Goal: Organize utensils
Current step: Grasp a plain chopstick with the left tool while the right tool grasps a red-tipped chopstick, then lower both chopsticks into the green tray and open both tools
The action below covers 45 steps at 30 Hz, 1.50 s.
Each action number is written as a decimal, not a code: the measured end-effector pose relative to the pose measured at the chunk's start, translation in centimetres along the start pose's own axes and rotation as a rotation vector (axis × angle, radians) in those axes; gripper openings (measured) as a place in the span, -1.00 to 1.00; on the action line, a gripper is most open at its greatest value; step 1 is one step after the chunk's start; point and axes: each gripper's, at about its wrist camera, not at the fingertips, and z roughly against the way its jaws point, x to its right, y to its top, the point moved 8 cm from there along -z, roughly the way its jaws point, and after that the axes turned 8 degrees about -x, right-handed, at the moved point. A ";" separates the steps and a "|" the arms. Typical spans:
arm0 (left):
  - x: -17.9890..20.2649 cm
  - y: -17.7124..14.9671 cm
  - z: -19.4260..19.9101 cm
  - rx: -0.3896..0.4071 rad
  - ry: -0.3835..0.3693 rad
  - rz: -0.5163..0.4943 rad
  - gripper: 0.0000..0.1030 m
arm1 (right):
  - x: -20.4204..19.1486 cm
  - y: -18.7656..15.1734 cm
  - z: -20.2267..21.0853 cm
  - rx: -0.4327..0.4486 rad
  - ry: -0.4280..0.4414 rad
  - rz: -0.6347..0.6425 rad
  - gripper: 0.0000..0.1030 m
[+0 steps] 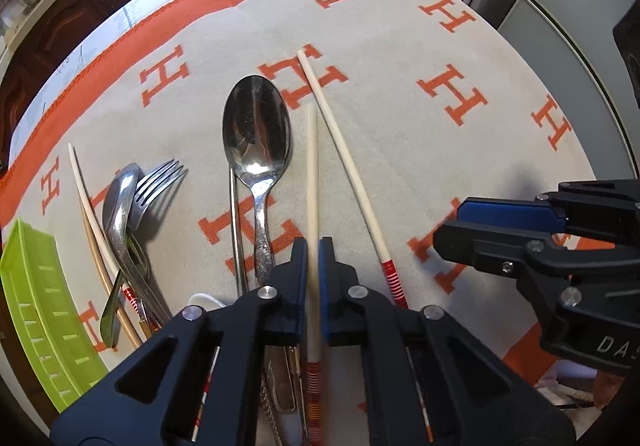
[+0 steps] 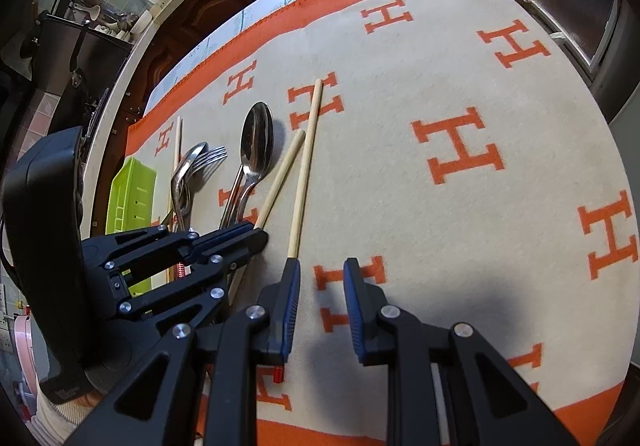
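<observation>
Left gripper (image 1: 314, 246) clamped on 1 cream chopstick (image 1: 311, 181), tip out over the H-pattern cloth (image 1: 420, 45). Right gripper (image 2: 322, 266) fingers wide, holding nothing, beside the 2nd chopstick (image 2: 306, 165). Large spoon (image 1: 256, 133) just left of the held stick. Only the left wrist view shows the red-banded ends; green tray (image 1: 36, 298) at cloth edge.
</observation>
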 end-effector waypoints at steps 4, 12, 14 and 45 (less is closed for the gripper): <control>-0.3 -0.1 0.3 -0.004 -0.038 0.061 -0.94 | -0.2 0.0 -0.1 -0.004 -0.003 -0.003 -0.57; -2.6 -1.5 3.6 0.034 -0.164 0.213 -0.94 | -1.6 0.2 -1.2 -0.032 -0.011 0.011 -0.57; -3.1 -2.0 4.5 0.045 -0.194 0.240 -0.94 | -2.1 0.3 -1.7 -0.039 -0.030 0.021 -0.57; -20.3 -16.1 15.3 0.271 -0.129 0.569 -0.94 | -15.3 -2.6 1.0 0.012 0.021 0.188 -0.90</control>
